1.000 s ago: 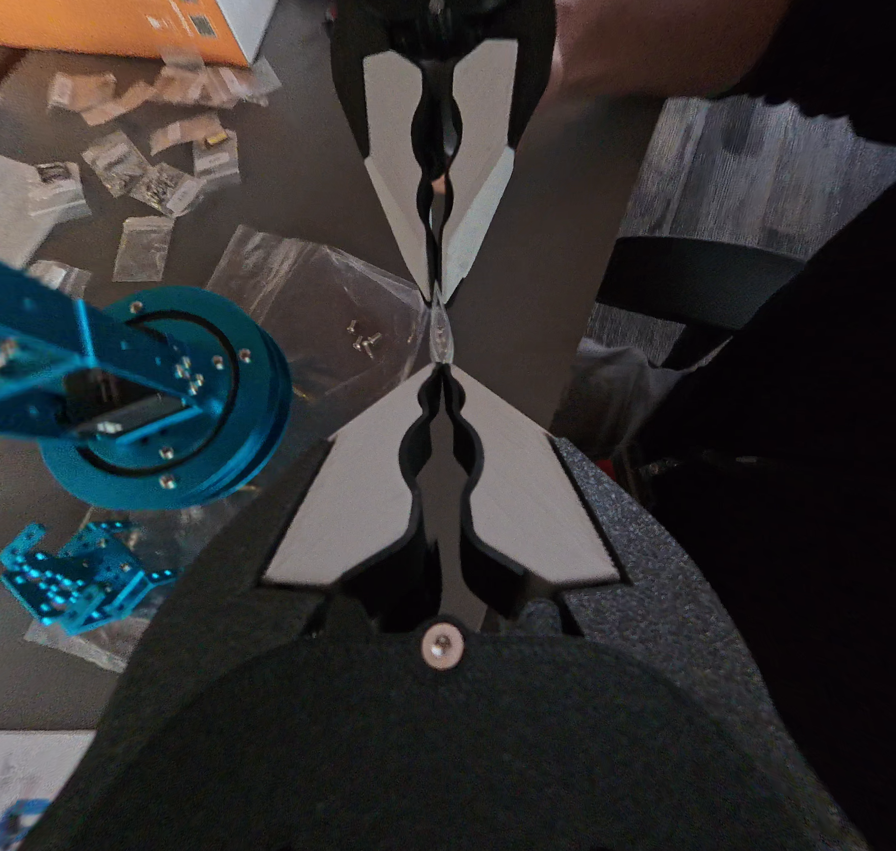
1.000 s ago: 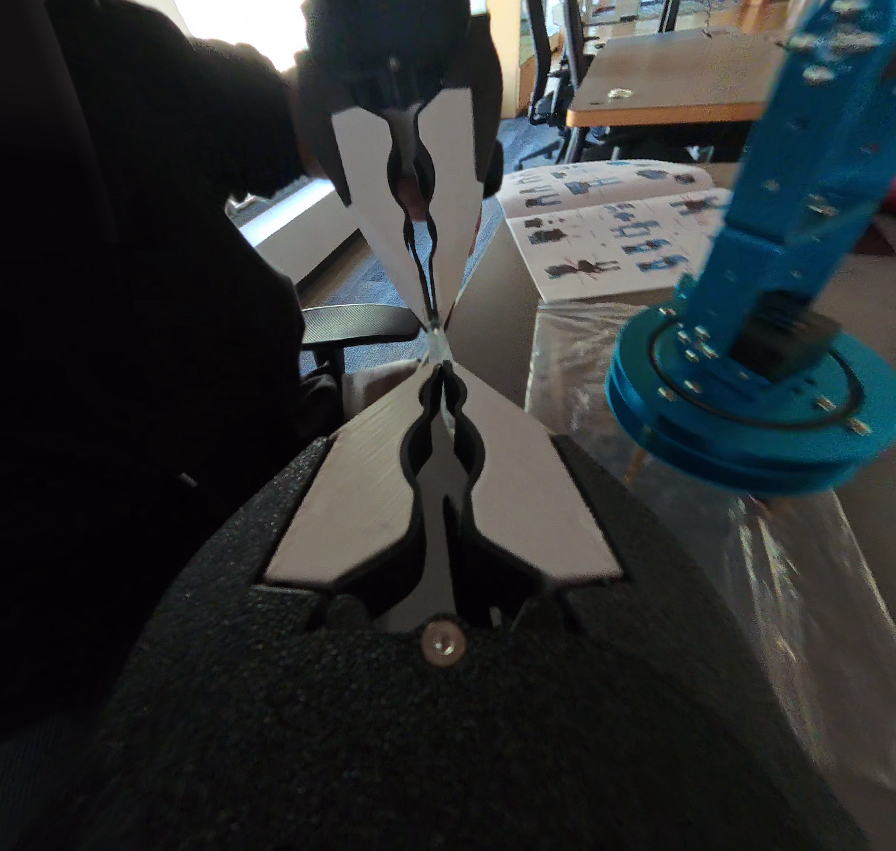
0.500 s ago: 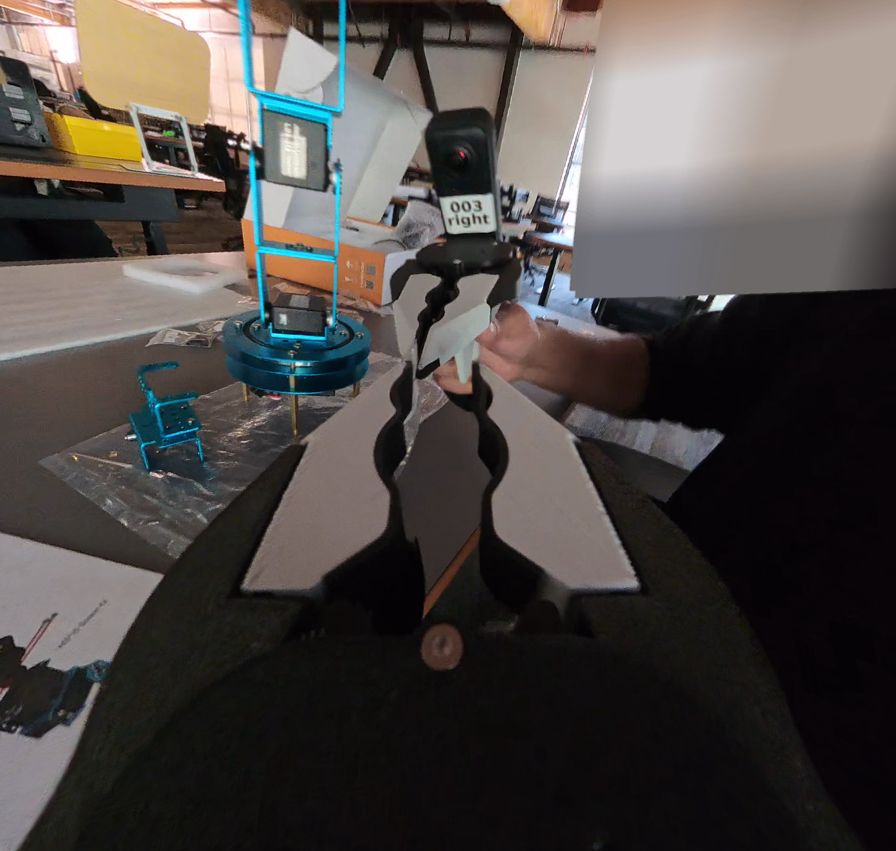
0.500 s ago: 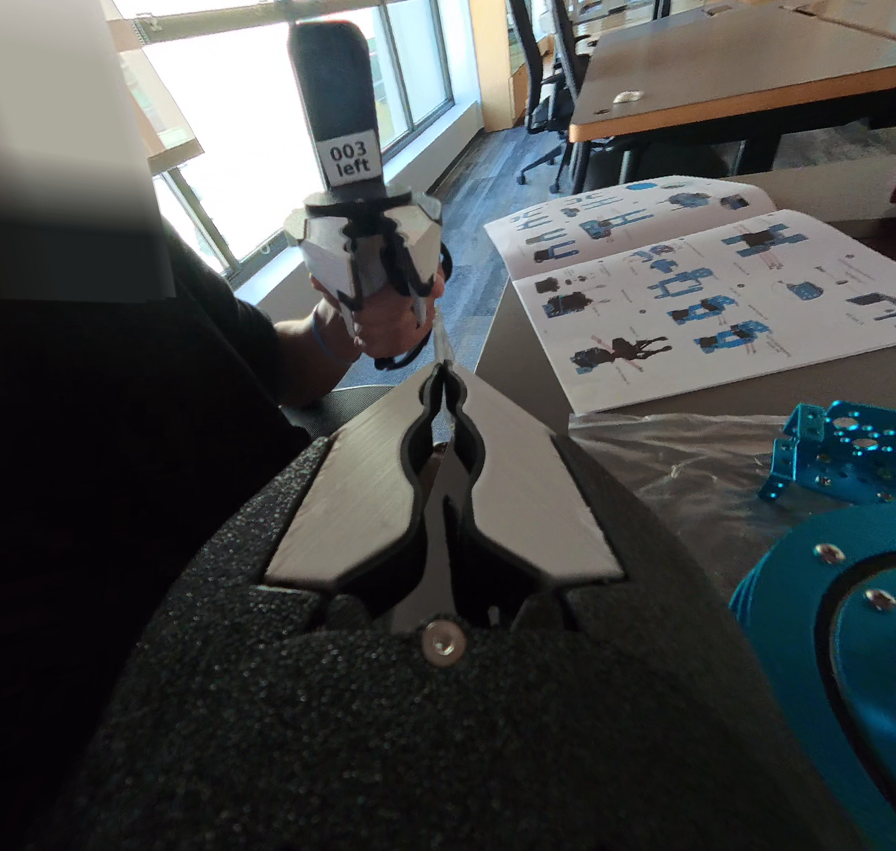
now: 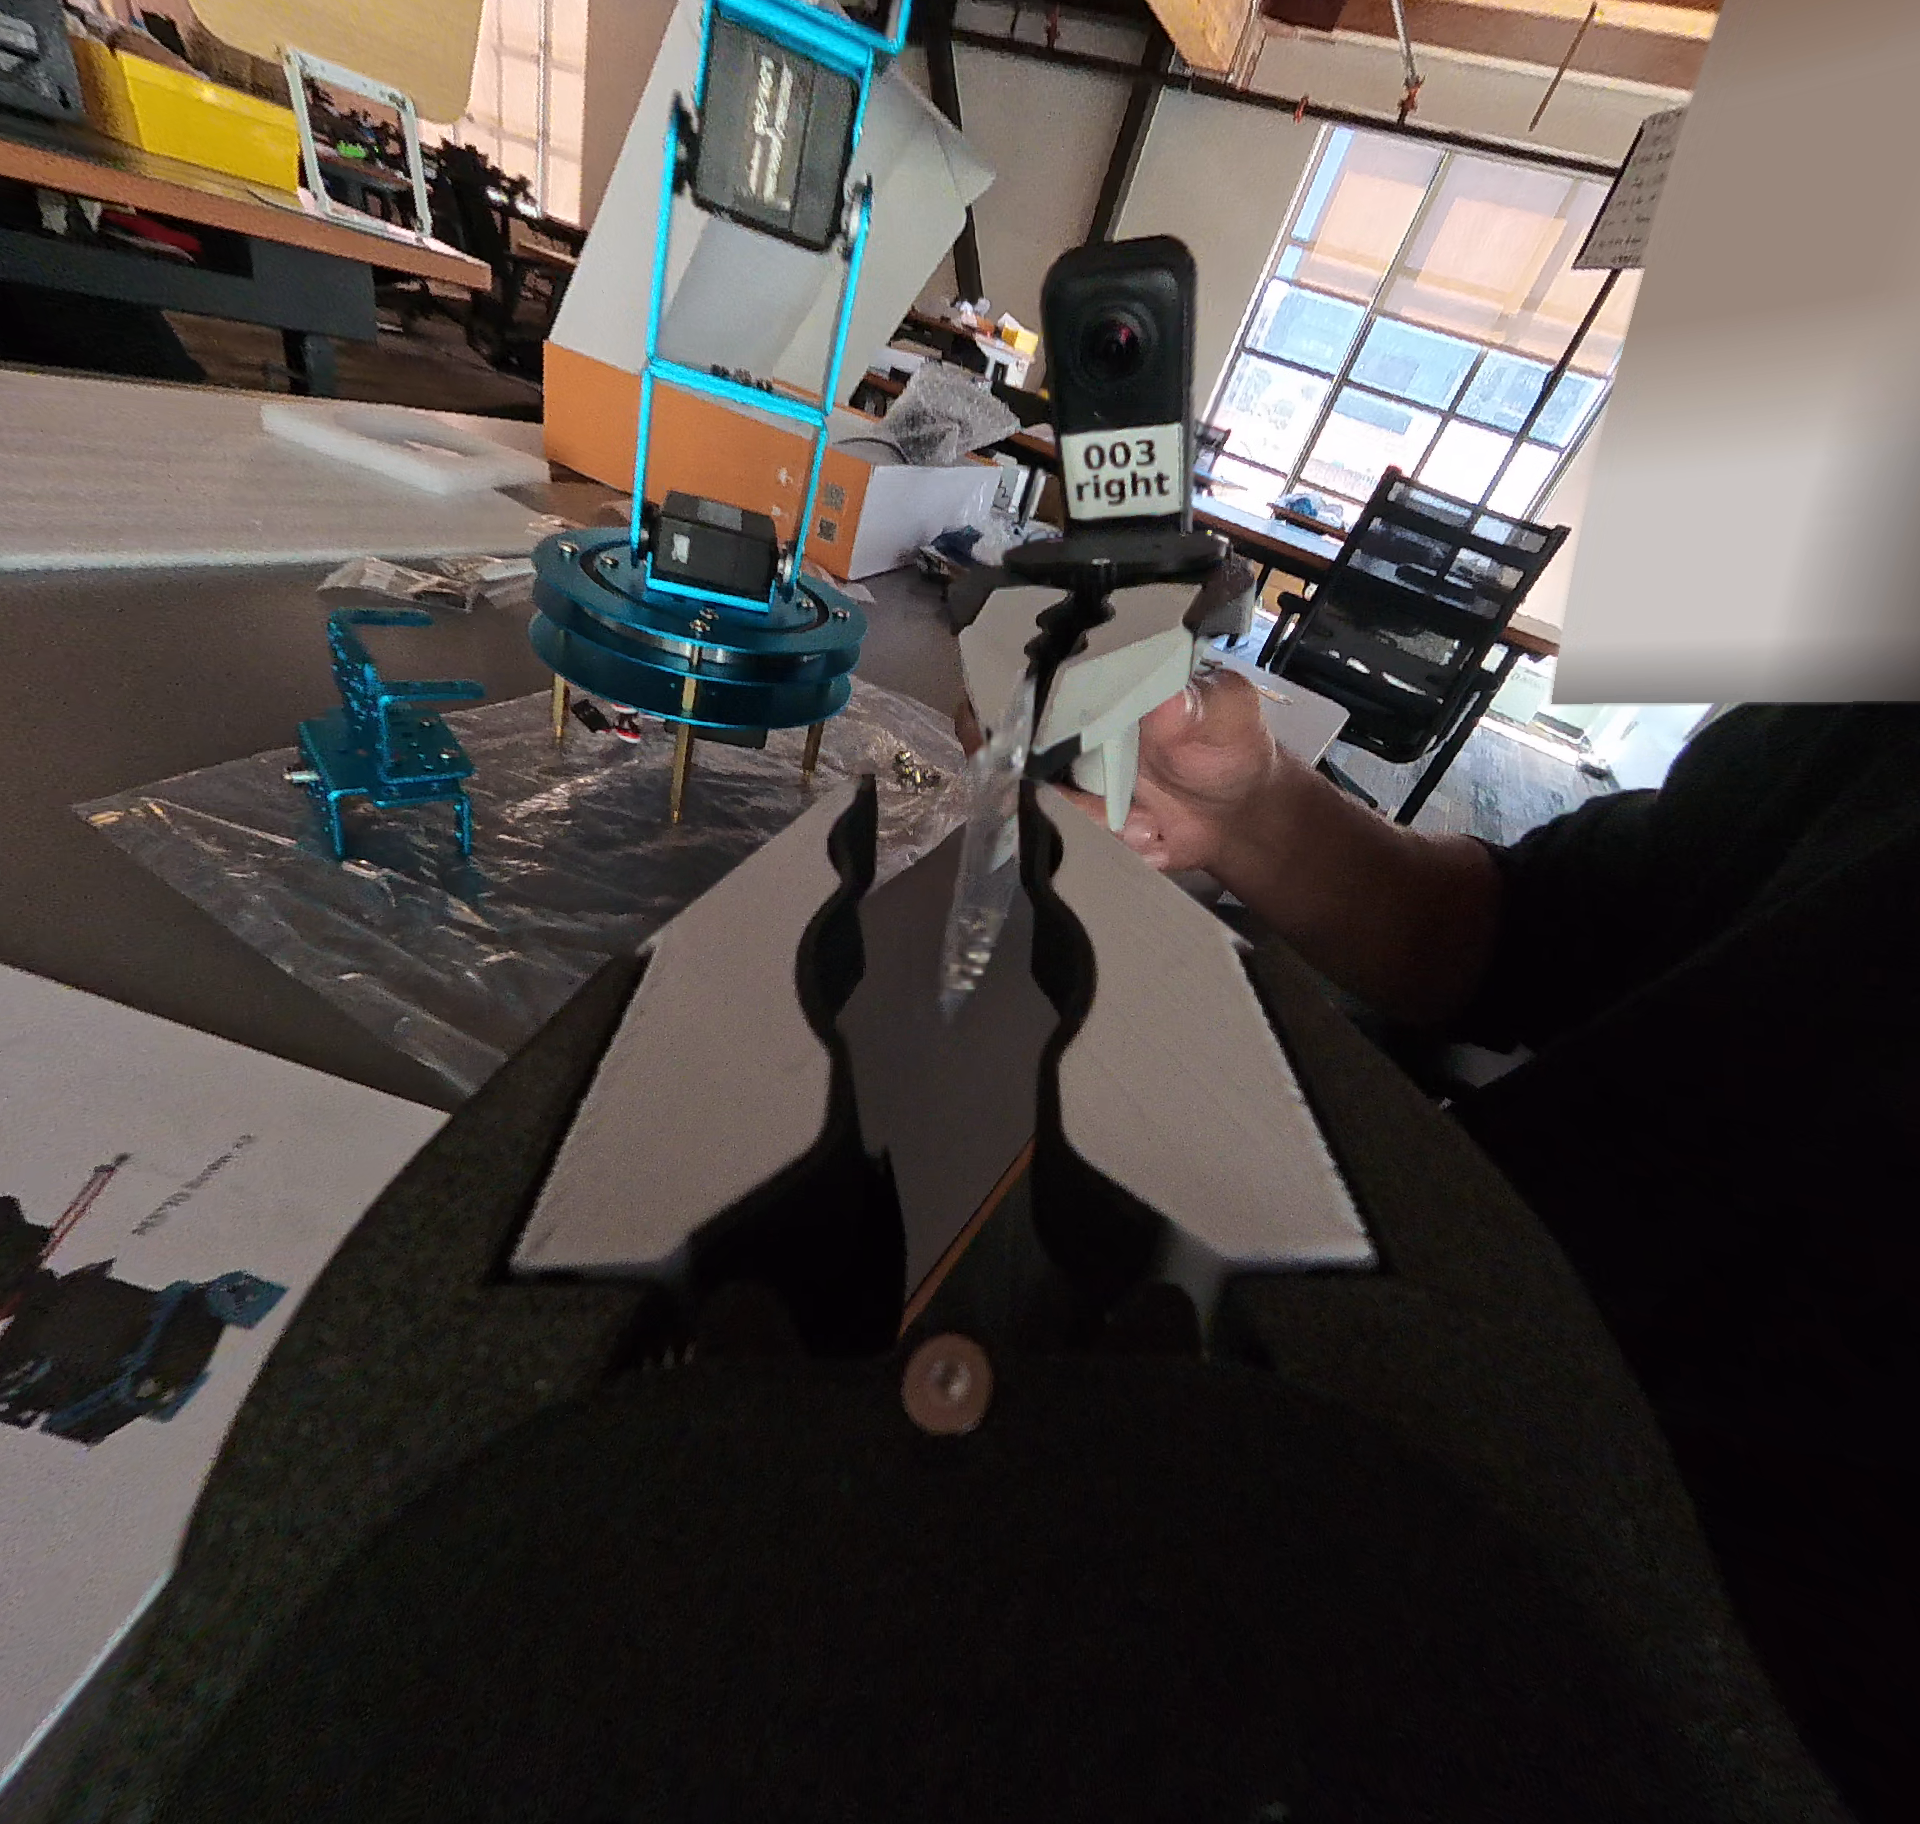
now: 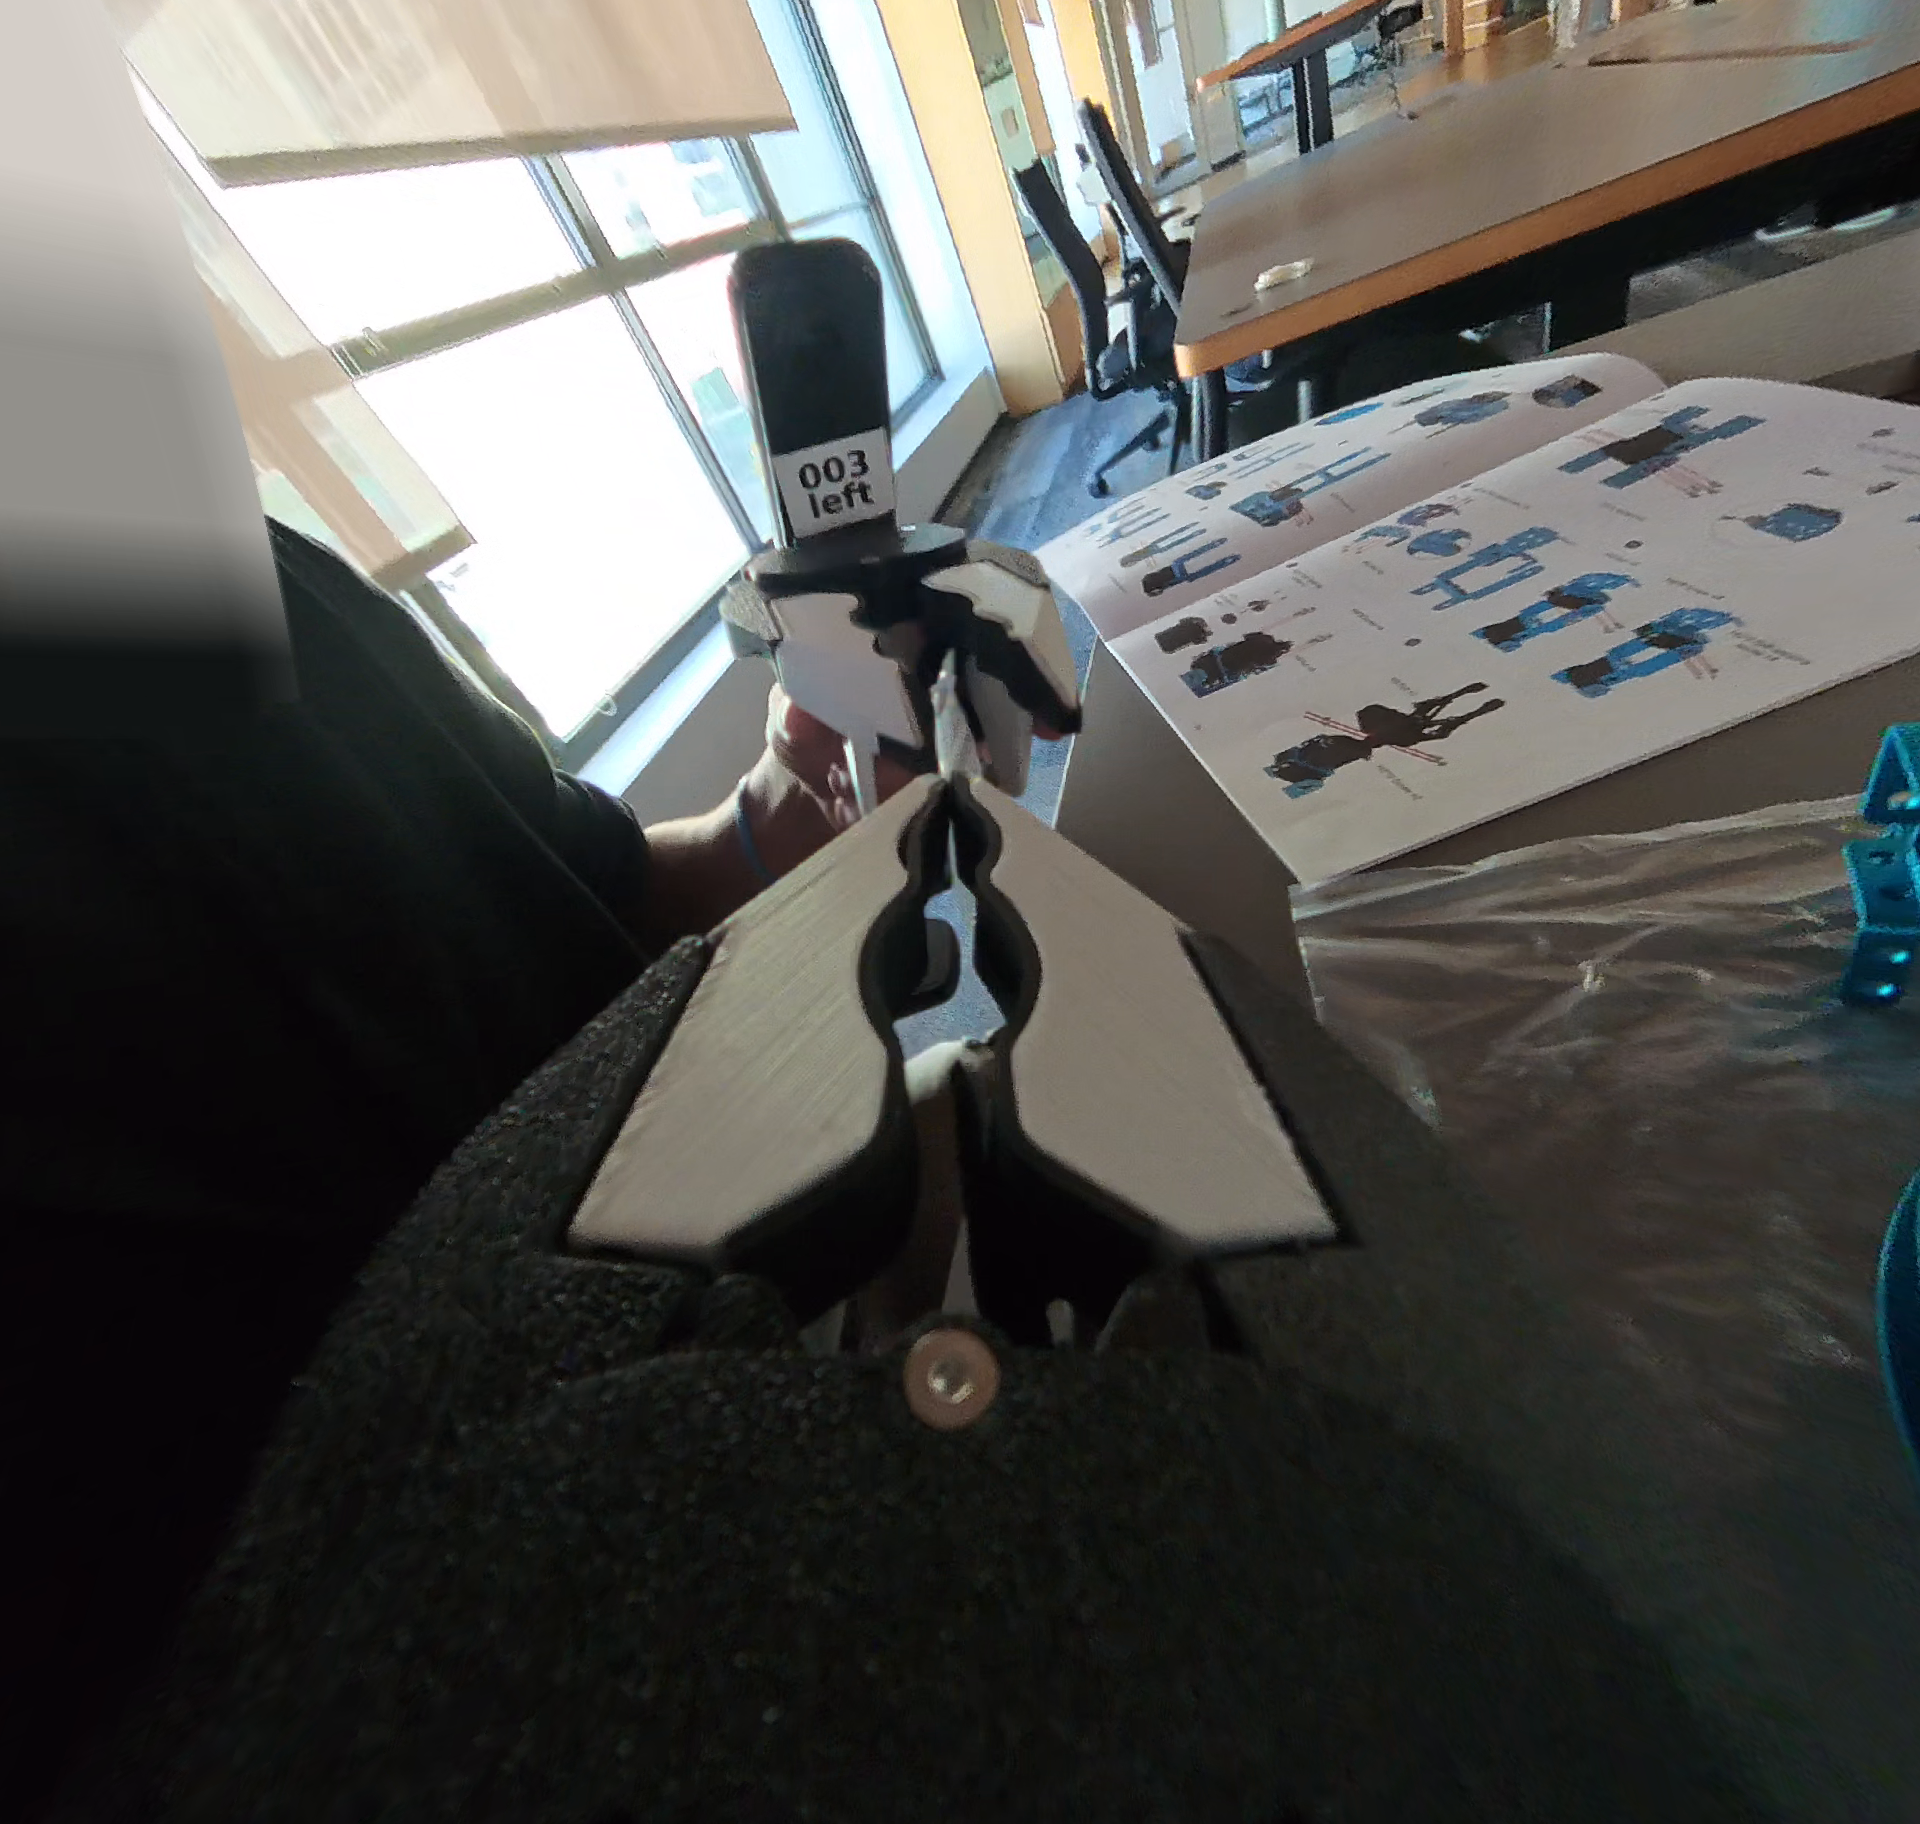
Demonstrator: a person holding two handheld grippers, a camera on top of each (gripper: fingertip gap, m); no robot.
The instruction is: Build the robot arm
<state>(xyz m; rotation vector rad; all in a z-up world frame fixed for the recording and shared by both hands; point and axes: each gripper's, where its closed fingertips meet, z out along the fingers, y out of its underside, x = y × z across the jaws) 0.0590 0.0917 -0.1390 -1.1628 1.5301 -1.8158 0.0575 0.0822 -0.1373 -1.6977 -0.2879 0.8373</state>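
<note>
L gripper [image 5: 951, 798]: fingers released, wide gap. R gripper [image 6: 948, 795]: fingers clenched at the tips on a small clear baggie [image 5: 982, 901], thin, w/ tiny contents I can't make out. The 2 grippers face each other tip to tip, close, both held up off the table [image 5: 156, 652]. In left wrist view the baggie hangs from R's tips down into the gap between L's fingers, nearer the R-hand finger; touching it or not, can't tell. L has no grip on it as seen.

Beyond L's fingers, to their left: blue round base w/ servo tower [image 5: 691, 631] upright on brass legs, blue bracket [image 5: 384, 735] farther left, both on a crinkled clear plastic sheet [image 5: 416, 870]. A few loose screws [image 5: 909, 772] just ahead of L's left fingertip. Orange/white box [image 5: 748, 444] behind the base, lid up.

To the right of R's fingers: open assembly manual [image 6: 1507, 569] flat at the table edge.

Table is dark grey, matte. Room: open workshop/office, big windows [image 6: 540, 403] w/ blinds, other desks, black office chair [image 5: 1403, 611].
</note>
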